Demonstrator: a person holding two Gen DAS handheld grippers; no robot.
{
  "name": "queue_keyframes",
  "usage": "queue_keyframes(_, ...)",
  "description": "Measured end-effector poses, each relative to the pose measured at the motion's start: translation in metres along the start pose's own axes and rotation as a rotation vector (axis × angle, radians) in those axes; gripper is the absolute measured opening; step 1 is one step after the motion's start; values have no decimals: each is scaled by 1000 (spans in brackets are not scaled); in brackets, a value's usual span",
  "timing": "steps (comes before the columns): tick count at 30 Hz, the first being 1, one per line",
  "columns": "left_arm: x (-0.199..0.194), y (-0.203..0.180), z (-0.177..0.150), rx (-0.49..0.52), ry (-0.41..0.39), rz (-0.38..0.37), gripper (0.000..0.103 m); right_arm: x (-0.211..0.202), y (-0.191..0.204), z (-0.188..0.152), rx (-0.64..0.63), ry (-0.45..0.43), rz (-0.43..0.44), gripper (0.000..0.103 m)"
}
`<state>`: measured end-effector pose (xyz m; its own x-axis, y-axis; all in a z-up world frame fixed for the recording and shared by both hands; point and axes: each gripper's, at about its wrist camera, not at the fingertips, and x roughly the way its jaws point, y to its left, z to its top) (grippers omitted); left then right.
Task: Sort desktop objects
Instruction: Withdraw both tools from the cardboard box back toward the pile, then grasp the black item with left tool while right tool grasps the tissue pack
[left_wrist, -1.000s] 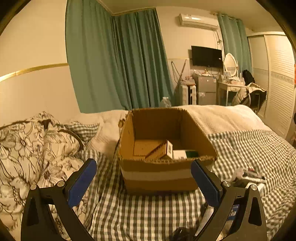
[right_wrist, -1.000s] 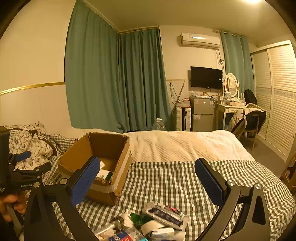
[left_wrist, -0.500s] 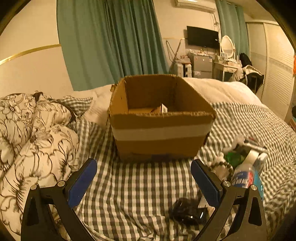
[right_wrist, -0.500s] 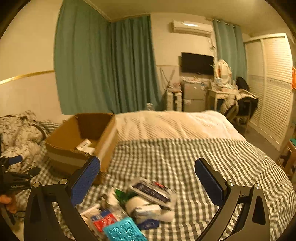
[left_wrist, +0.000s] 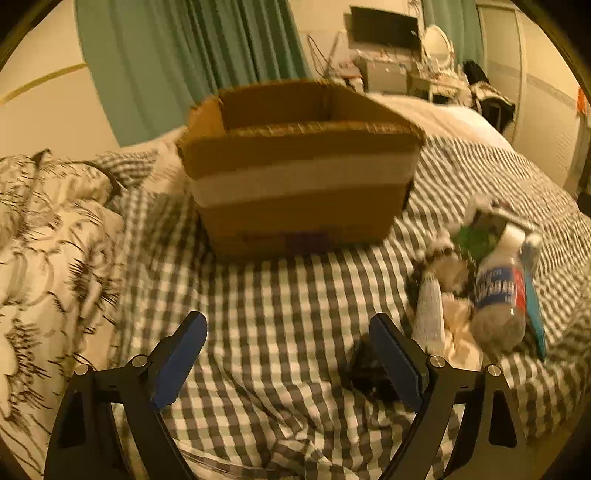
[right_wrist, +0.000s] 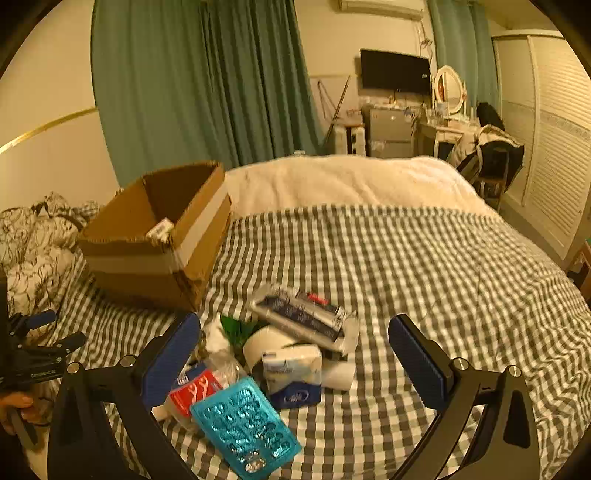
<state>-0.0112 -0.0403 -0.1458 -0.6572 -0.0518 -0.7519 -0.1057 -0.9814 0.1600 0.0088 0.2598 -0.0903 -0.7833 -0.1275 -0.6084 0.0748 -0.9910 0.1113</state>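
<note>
We see the left hand-held gripper (left_wrist: 288, 354) closing on nothing, the right hand-held gripper (right_wrist: 295, 354) open; a blurred, perhaps black, object (left_wrist: 364, 369) lies at five o'clock from the brown cardboard box (left_wrist: 299, 177).

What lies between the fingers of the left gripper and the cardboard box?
In the left wrist view, only bare checked bedcover lies between the left gripper, whose jaws are closing on nothing, and the cardboard box.
</note>
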Motion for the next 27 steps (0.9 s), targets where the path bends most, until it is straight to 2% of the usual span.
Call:
queue_keyframes(8,22,-4,-18,31,114,-42,92,24,10,-14,-45,94,-24,101)
queue_keyframes(12,32,-12,-26,80,172,-69,92,35,16,-21,-72,135,-32,99)
queue_keyframes(15,41,-21,-33,134,195,-52,91,42,18,-25,-80,167,-32,99)
queue_keyframes(19,54,-29,-39,150,223,-85,89,54,18,-33,-83,222,-26,99)
queue_keyframes(21,60,-30,-39,150,232,-87,79,60,18,-34,-78,243,-20,99)
queue_keyframes(25,68,-32,-38,138,236,-105,75,72,16,-38,-57,294,-14,99)
queue_keyframes(27,71,-33,-37,136,237,-110,74,79,16,-39,-46,317,-9,95)
